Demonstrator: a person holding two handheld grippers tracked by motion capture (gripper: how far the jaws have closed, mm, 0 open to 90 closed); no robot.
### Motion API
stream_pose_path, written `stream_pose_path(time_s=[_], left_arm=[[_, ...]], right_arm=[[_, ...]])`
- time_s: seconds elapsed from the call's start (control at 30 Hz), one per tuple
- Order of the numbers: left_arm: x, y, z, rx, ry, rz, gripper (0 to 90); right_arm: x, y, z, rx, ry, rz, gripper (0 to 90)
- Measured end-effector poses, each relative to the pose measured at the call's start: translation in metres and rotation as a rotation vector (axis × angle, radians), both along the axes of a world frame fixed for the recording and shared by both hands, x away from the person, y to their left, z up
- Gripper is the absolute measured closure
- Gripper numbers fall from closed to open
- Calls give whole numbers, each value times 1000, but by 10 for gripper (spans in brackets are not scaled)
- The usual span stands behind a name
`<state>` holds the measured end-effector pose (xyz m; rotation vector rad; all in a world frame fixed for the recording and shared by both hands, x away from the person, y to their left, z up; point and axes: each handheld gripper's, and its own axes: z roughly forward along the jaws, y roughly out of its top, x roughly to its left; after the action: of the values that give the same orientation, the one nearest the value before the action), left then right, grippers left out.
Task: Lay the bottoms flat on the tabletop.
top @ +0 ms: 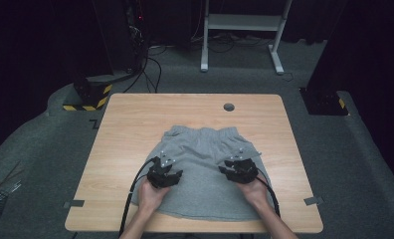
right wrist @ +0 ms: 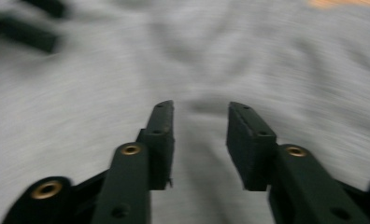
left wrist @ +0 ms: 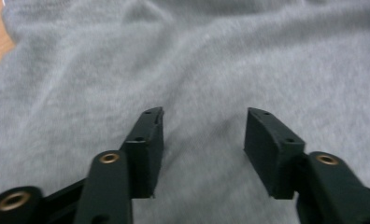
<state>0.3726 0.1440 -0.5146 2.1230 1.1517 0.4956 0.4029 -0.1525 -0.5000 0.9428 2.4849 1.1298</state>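
A pair of grey shorts (top: 205,164) lies flat on the wooden table (top: 135,129), waistband toward the far side. My left gripper (top: 163,172) hovers low over the left part of the cloth. In the left gripper view its jaws stand well apart over the grey fabric (left wrist: 197,70), open, with nothing between them (left wrist: 204,126). My right gripper (top: 240,168) is over the right part of the shorts. In the right gripper view, which is blurred by motion, its jaws are open with a narrower gap (right wrist: 201,121), above the fabric (right wrist: 267,56).
A round cable hole (top: 229,106) is set in the table's far edge. Grey tape marks (top: 73,203) (top: 310,200) sit at the near corners. A white desk frame (top: 242,30) and black equipment with cables (top: 120,45) stand on the floor beyond.
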Motion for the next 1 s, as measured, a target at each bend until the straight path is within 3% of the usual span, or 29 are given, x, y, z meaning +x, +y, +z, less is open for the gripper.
stream_pose_path(time_s=[0.1, 0.23, 0.3, 0.37, 0.47, 0.57, 0.63, 0.7, 0.77, 0.83, 0.9, 1.0], left_arm=[[-6, 5, -2, -13, -3, -11, 632], [-11, 9, -1, -3, -4, -24, 848], [-16, 11, 0, 15, -22, -29, 870], [-19, 13, 1, 7, -20, -28, 871], [-23, 14, 5, -26, -35, -23, 825], [-25, 13, 4, -42, -14, -16, 617], [-30, 13, -1, -18, 4, -17, 591], [-37, 15, -4, -23, -7, -12, 565], [-41, 20, -3, -26, -16, 9, 522], [-43, 33, 0, -44, -44, 63, 477], [-42, 43, 1, -62, -28, 104, 450], [-45, 53, -2, -50, -13, 135, 441]], right_arm=[[-13, 20, -1, -10, -2, 110, 729], [-15, 43, -15, -71, 34, 169, 834], [-19, 47, -17, -67, 35, 188, 880], [-25, 48, -17, -56, 45, 225, 885], [-34, 49, -15, -59, 31, 255, 866], [-37, 46, -14, -32, 21, 236, 800], [-43, 49, -18, -43, 27, 250, 778], [-46, 50, -18, -34, 43, 273, 706], [-51, 50, -18, -46, 21, 279, 646], [-51, 44, -13, -33, -18, 241, 600], [-45, 29, -7, 23, -31, 180, 570], [-39, 10, -6, 19, -32, 98, 539]])
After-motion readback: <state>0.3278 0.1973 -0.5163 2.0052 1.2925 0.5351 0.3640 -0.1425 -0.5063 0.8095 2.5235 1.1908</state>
